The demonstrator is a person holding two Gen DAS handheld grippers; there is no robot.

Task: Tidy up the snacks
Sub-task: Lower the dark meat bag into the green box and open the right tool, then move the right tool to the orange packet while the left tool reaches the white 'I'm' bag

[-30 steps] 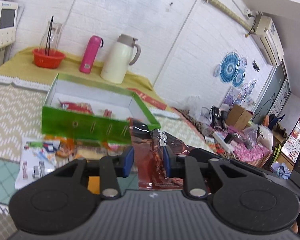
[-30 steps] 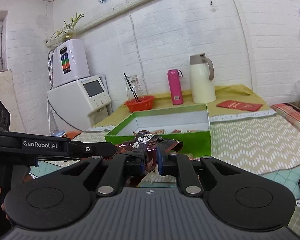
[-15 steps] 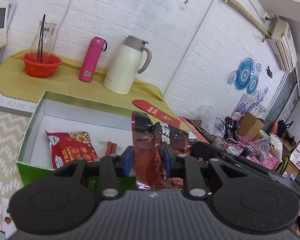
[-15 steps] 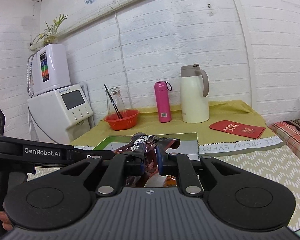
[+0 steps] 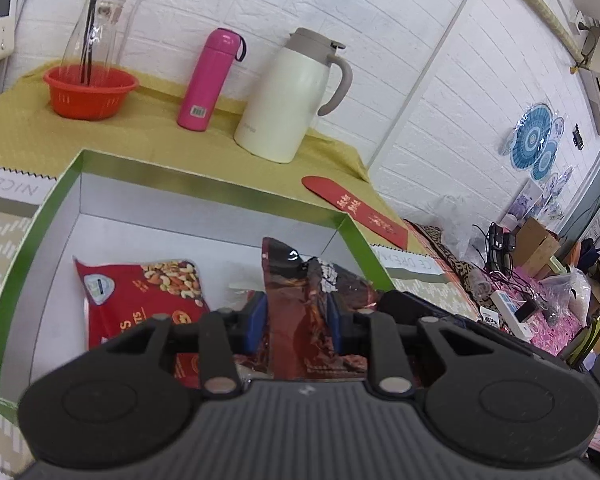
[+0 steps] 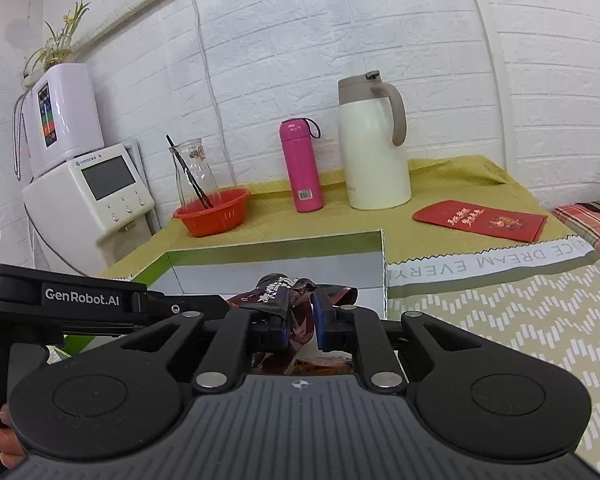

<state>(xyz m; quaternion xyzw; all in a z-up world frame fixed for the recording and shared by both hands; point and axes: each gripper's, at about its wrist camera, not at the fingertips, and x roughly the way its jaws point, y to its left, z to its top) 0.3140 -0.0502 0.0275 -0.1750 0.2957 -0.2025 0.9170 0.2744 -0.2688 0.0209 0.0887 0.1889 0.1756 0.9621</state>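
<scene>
Both grippers hold one dark red snack packet (image 5: 300,312) over the open green box (image 5: 204,178). My left gripper (image 5: 296,318) is shut on the packet's lower part. My right gripper (image 6: 300,322) is shut on the same packet (image 6: 288,290), near its crumpled top. The left gripper's body enters the right wrist view from the left. A red bag of mixed nuts (image 5: 140,292) lies flat inside the box (image 6: 276,246), left of the held packet. More snacks under the packet are mostly hidden.
Behind the box on a yellow cloth stand a cream thermos jug (image 5: 292,96), a pink bottle (image 5: 210,80), a red basket (image 5: 90,92) with a glass carafe, and a red envelope (image 6: 480,220). A white water dispenser (image 6: 84,192) stands at the left. A cluttered table (image 5: 520,280) lies to the right.
Both grippers have carried the packet forward from in front of the green box to over its inside. The box's interior and the nut bag have come into view.
</scene>
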